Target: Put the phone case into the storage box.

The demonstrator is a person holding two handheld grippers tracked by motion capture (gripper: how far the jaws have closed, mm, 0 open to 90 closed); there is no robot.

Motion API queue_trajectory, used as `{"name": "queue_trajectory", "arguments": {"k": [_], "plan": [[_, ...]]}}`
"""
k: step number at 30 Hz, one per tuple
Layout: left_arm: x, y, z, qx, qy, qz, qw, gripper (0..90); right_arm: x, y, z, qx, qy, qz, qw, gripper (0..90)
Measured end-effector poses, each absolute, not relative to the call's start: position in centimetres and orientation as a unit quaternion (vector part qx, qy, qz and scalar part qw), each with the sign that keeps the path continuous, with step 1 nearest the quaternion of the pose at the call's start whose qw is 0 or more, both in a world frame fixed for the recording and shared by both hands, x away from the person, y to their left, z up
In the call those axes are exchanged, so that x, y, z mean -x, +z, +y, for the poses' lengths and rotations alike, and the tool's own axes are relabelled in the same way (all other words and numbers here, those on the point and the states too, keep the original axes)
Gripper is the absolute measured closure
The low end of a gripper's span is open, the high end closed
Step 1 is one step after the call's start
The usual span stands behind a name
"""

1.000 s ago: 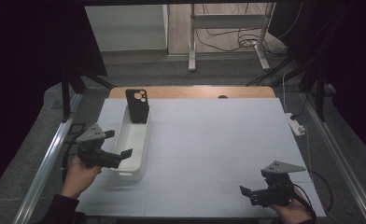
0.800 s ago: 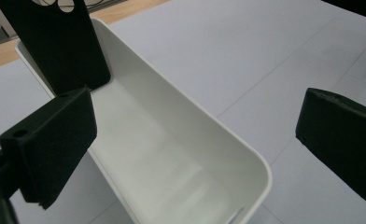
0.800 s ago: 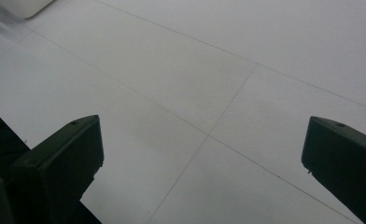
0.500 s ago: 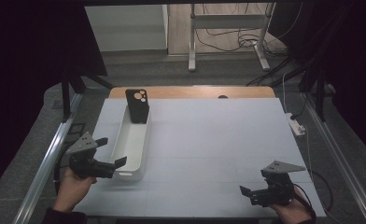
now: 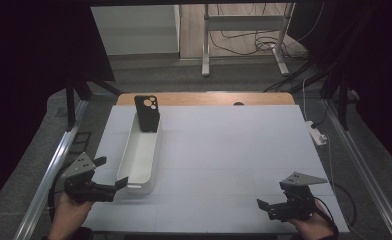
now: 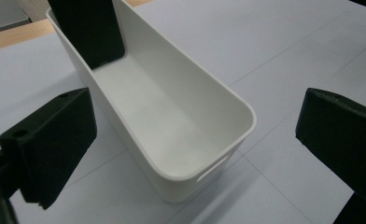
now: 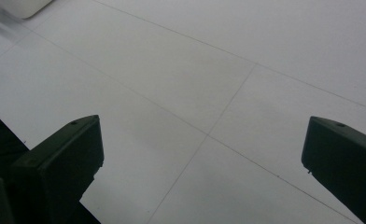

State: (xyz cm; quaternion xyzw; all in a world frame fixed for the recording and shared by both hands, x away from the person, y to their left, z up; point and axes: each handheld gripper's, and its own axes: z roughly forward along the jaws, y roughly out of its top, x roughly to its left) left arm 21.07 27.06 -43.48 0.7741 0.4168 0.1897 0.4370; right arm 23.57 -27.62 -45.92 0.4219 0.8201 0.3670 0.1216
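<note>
Left gripper (image 5: 111, 177) released, just beside white bin (image 5: 140, 155) holding black phone case (image 5: 147, 113), bench's left edge, right gripper (image 5: 265, 206) released, near-right corner

one white bin (image 5: 140, 159) is sitting on the table (image 5: 234, 150), and one black phone case (image 5: 147, 113) is standing inside it at the far end. two grippers are showing: one left gripper (image 5: 115, 181) and one right gripper (image 5: 263, 206), each carrying two black jaws and one grey plate on top. two hands are holding them, one left hand (image 5: 70, 214) and one right hand (image 5: 311, 227). one white power strip (image 5: 318, 134) is lying off the table's right edge.
</note>
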Motion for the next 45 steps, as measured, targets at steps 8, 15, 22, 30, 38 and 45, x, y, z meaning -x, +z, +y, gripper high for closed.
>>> {"name": "queue_trajectory", "arguments": {"k": [8, 15, 22, 30, 38, 45], "plan": [[-20.0, -44.2, 27.6, -0.774, 0.190, 0.424, 0.430, 0.0, -23.6, -45.9, -27.6, -0.422, 0.367, 0.820, 0.122, 0.0], [-19.0, -44.7, 28.1, -0.771, 0.189, 0.432, 0.428, 0.0, -23.6, -45.9, -27.6, -0.423, 0.367, 0.820, 0.122, 0.0], [-18.3, -45.2, 28.2, -0.772, 0.191, 0.437, 0.421, 0.0, -23.6, -45.9, -27.6, -0.423, 0.366, 0.820, 0.122, 0.0], [-17.6, -45.6, 28.1, -0.773, 0.193, 0.440, 0.414, 0.0, -23.6, -45.9, -27.6, -0.423, 0.366, 0.820, 0.122, 0.0], [-17.3, -46.0, 27.9, -0.777, 0.193, 0.442, 0.404, 0.0, -23.6, -45.9, -27.6, -0.423, 0.366, 0.820, 0.122, 0.0], [-17.2, -46.3, 27.9, -0.780, 0.190, 0.445, 0.397, 0.0, -23.6, -45.9, -27.6, -0.423, 0.366, 0.820, 0.122, 0.0]]}}
